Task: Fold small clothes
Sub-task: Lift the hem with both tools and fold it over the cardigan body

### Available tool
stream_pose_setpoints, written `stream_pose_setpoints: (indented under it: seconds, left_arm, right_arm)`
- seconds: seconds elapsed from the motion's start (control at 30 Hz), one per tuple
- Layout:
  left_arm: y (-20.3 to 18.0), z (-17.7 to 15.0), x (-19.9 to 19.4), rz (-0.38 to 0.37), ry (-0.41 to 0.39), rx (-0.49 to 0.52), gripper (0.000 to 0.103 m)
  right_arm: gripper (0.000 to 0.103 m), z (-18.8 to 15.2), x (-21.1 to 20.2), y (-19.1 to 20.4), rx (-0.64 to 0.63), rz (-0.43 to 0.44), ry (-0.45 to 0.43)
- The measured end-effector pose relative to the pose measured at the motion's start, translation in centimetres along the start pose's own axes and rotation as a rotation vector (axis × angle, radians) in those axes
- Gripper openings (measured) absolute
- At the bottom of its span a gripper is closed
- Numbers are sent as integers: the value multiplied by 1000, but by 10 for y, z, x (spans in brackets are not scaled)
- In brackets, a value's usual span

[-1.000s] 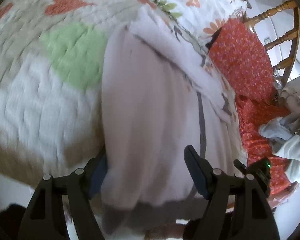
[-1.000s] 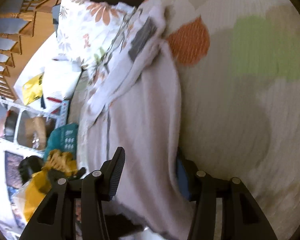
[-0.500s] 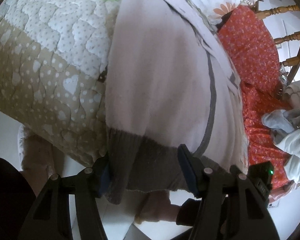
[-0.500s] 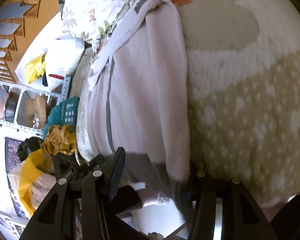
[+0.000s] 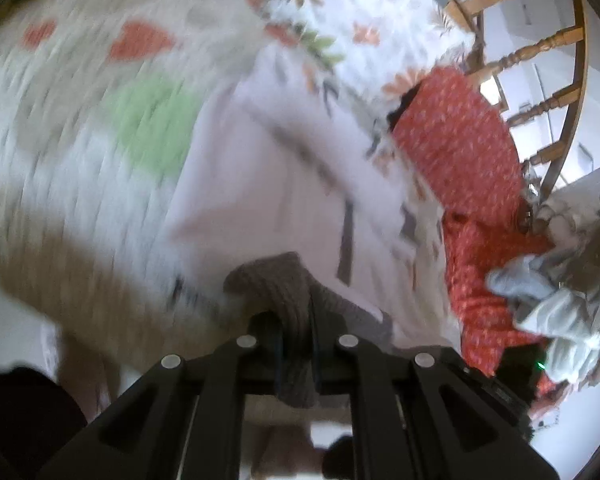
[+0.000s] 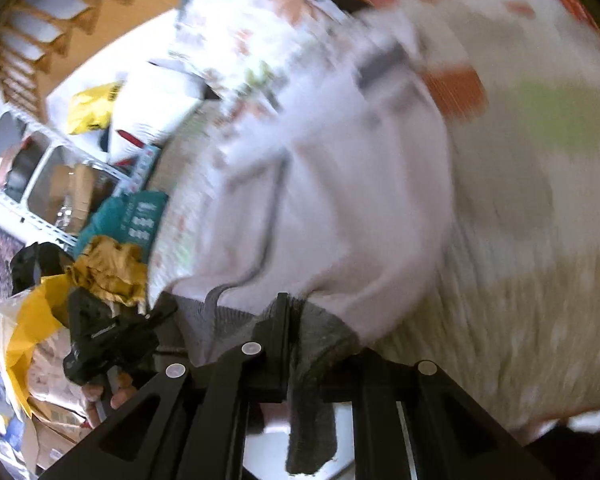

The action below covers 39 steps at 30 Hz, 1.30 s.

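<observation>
1. Both grippers, whose fingers stood apart around the hem a second ago, now pinch it: the left gripper (image 5: 296, 336) clamps a bunched fold of the grey ribbed hem (image 5: 284, 292), and the right gripper (image 6: 290, 332) clamps the same band at its other corner, a grey tail hanging down between its fingers.
2. The pale pink sweater (image 5: 268, 184) lies lengthwise on the bed, hem nearest the cameras; that edge, flat half a second ago, is now lifted clear of the quilt (image 5: 72, 168).
3. Only the right wrist view shows the left gripper from outside, a black body low at left with the person's fingertips (image 6: 118, 398) beneath it, against yellow cloth (image 6: 108, 276) and wire shelving (image 6: 32, 168).
4. Only the left wrist view shows the red patterned cloth (image 5: 456, 148), crumpled grey-white garments (image 5: 556, 308) on it at right, and the turned wooden bed rails (image 5: 540, 48) beyond.
5. The sweater is a soft knit with a thin dark stripe down its length; the hem is coarser rib. The quilt is stitched, beige near its edge, white further up with green and orange patches.
6. At the far end a floral pillow (image 5: 352, 24) meets the sweater's upper part; motion blur smears both views.
</observation>
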<state>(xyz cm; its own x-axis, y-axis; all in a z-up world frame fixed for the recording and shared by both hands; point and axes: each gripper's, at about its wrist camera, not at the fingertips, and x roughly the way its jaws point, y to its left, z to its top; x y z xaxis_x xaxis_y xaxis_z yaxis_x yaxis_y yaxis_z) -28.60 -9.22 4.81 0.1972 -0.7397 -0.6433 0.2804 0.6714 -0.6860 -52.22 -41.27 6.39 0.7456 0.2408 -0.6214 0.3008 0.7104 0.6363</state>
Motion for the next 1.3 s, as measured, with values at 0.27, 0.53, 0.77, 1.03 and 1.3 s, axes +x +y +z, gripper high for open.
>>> stream_pose_setpoints:
  seconds: [0.27,0.53,0.77,1.03,1.3]
  left_arm:
    - [-30,109,43,48,-92,10,8]
    - [-35,170,111,103,-71,-2,8]
    - [-54,214,159,147,-109,70,8]
    - [-37,235,165,180,-195,-23,65]
    - [-36,232,141,282,-188,42,68]
  right_arm:
    - [11,113,25,34,-65,-83,-81]
    - [11,184,102,-12,59,-162,-21]
    - [11,237,131,-68,219,-106,-44]
    - [61,279,148,-91,211,-162,-111]
    - [73,273,128,-77,140,-257,-141]
